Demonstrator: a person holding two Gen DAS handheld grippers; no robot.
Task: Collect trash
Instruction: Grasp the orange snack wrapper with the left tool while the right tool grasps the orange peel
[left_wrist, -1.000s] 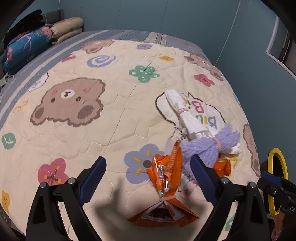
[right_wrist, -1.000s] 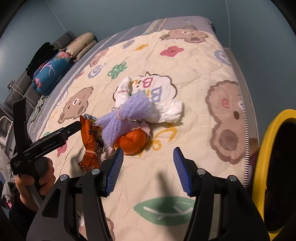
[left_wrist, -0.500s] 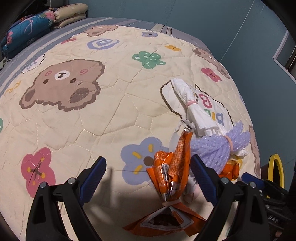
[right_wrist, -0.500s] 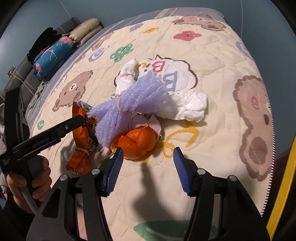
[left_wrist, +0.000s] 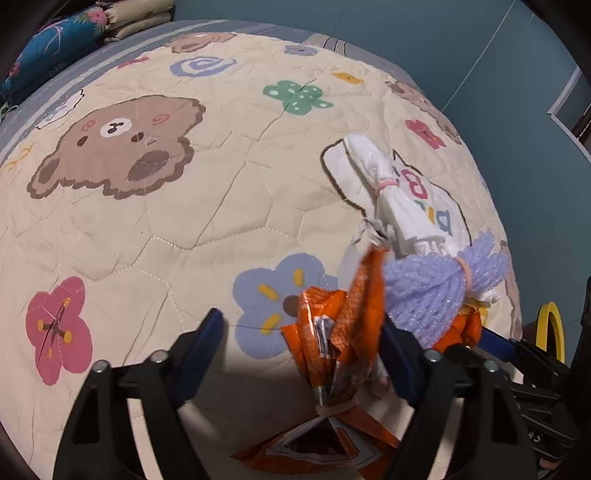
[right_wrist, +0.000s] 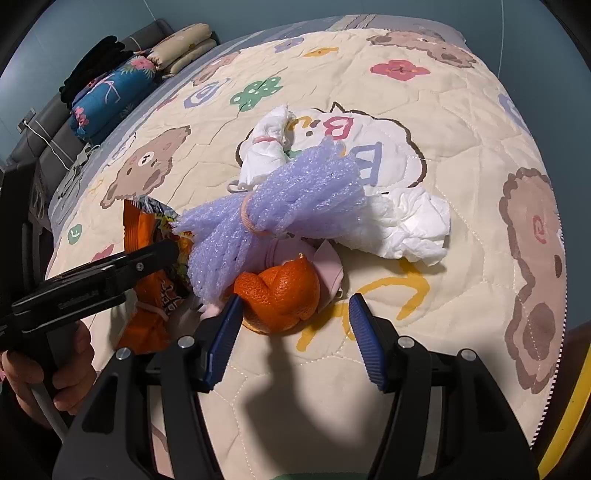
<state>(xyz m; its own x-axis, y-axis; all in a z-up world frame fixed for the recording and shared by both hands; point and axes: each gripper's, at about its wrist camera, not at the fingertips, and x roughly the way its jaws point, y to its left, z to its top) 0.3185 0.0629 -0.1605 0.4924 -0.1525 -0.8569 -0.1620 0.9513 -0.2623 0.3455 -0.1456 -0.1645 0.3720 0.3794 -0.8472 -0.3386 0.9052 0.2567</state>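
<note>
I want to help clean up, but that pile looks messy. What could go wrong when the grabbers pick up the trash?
1. The left gripper is closing its jaws around the orange snack wrapper; the purple foam net lies against it and may get dragged along.
2. The right gripper is opening near the orange peel, which might slide away across the quilt.

The cream quilted bedspread with bear and flower prints (right_wrist: 461, 122) carries a white cloud-shaped patch (right_wrist: 391, 147) printed with large coloured letters: a pink "B" and part of "Big" can be read, the rest hidden under the trash. Just left of that patch, print on the crumpled orange snack wrapper (right_wrist: 147, 236) is too creased to read.
</note>
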